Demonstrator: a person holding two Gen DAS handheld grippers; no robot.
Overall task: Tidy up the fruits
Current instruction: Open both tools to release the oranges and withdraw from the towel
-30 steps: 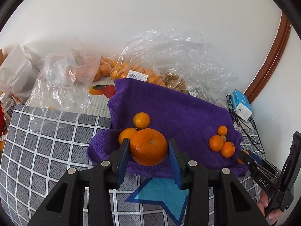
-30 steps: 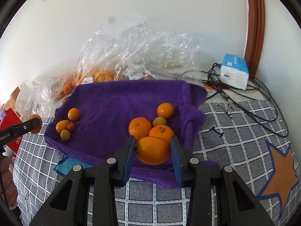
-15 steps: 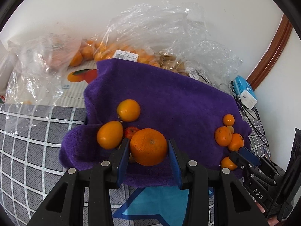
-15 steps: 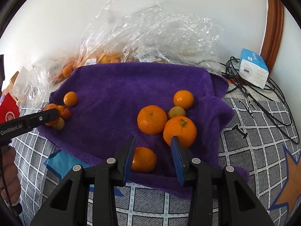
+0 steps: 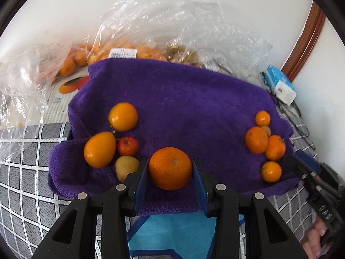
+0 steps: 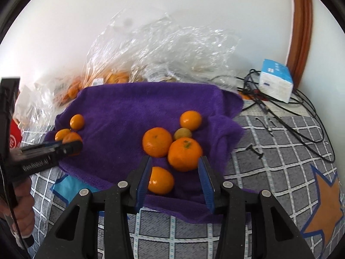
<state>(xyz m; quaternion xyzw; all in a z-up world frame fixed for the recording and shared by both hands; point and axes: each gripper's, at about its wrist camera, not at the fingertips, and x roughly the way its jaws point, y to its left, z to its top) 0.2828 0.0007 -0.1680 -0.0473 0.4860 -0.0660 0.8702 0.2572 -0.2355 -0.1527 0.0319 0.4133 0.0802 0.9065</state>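
Left gripper (image 5: 170,176): we held it low and level, blue pads (image 5: 141,182) pressed against an orange (image 5: 170,168) | Right gripper (image 6: 175,178): we held it with jaws spread, pads (image 6: 206,183) gripping nothing | Left hand (image 6: 20,205): we kept it wrapped round the handle.

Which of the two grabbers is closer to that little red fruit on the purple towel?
Left. The left gripper, holding an orange, sits just beside the red fruit; the right gripper is across the towel.
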